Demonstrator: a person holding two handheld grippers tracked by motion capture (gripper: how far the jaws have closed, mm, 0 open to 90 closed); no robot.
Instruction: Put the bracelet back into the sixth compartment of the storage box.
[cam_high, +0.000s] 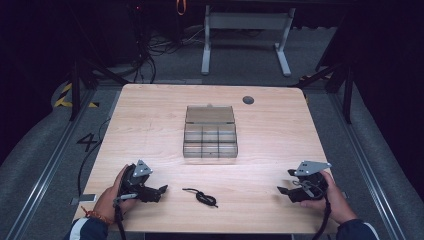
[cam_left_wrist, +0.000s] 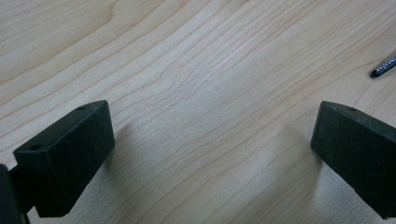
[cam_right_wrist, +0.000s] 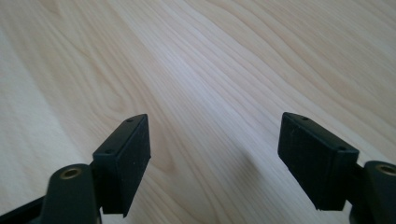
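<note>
on wood table (cam_high: 150, 125), both tongs wide apart, black cord (cam_high: 201, 196) btwn.

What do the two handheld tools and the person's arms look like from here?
Both tools are black. The left tool and right tool each carry a grey three-cornered plate on top and end in two blocky black jaws with small screw holes. A dark cable trails from each toward the table's near edge. The person wears dark blue sleeves with a white stripe, and a red-orange band on the left wrist.
</note>
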